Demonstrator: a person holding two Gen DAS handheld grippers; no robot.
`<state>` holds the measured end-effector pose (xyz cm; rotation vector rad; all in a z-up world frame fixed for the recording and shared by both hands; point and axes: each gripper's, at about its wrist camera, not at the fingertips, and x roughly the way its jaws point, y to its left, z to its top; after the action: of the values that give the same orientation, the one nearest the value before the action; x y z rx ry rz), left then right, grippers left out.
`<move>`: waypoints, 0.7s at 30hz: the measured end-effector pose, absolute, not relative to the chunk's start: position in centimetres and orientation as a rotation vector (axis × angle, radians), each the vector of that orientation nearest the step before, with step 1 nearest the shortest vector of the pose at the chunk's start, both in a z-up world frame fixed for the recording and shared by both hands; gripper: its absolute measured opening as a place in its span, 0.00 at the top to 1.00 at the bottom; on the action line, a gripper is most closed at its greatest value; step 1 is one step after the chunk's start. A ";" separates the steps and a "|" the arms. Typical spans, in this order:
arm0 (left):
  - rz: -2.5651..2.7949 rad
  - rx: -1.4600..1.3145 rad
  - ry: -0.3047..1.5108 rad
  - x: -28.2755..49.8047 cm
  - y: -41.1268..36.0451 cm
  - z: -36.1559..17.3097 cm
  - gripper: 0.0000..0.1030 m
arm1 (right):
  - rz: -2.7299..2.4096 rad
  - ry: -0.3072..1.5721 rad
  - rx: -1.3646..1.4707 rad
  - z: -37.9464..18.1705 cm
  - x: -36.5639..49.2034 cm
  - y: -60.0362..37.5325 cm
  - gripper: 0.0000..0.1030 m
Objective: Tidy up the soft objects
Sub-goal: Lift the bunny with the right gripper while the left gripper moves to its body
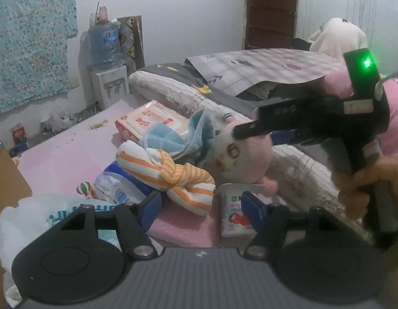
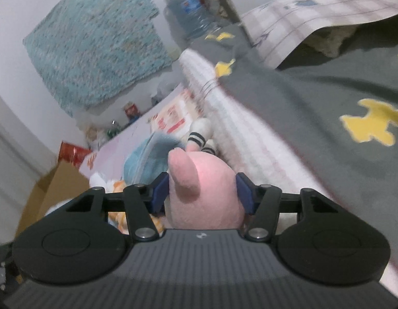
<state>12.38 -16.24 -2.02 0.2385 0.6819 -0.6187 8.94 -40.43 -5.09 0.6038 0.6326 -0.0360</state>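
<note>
A bed [image 1: 188, 90] with a grey star-printed cover [image 2: 314, 108] and a checked sheet [image 1: 263, 67] ran along the back of the scene, and a pink mat [image 1: 59, 152] lay in front of it. On the mat, against the bed's edge, sat a heap of soft things. A cardboard box [image 1: 5, 180] stood at the mat's near left corner, and a water dispenser [image 1: 108, 77] stood by the far wall.

In the heap, a pink plush toy [image 2: 206, 193] lay nearest the bed, with a blue cloth [image 1: 178, 136] just beside it and an orange-striped knotted towel [image 1: 170, 175] in front. A white plastic bag [image 1: 44, 213], a pink foam pad [image 1: 183, 229] and a small yogurt cup [image 1: 235, 213] lay closest.

The right gripper [image 2: 202, 193], held in a hand [image 1: 363, 182], had its blue pads pressed on both sides of the plush toy, jaws about half closed around it. The left gripper [image 1: 200, 211] hung over the foam pad and the striped towel, its jaws part open and gripping nothing that could be seen.
</note>
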 end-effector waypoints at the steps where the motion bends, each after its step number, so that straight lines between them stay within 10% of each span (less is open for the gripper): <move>1: -0.615 0.239 0.676 12.2 -16.1 -1.7 0.31 | -0.034 0.621 0.621 -4.7 8.6 -40.9 0.47; 21: -0.659 0.144 0.629 6.3 -10.3 2.4 0.23 | 0.178 0.634 0.615 3.3 -0.8 -37.9 0.46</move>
<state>6.34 -10.26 2.38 0.1445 0.6286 -0.6593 -0.80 -37.89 3.26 0.6146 0.6343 0.1777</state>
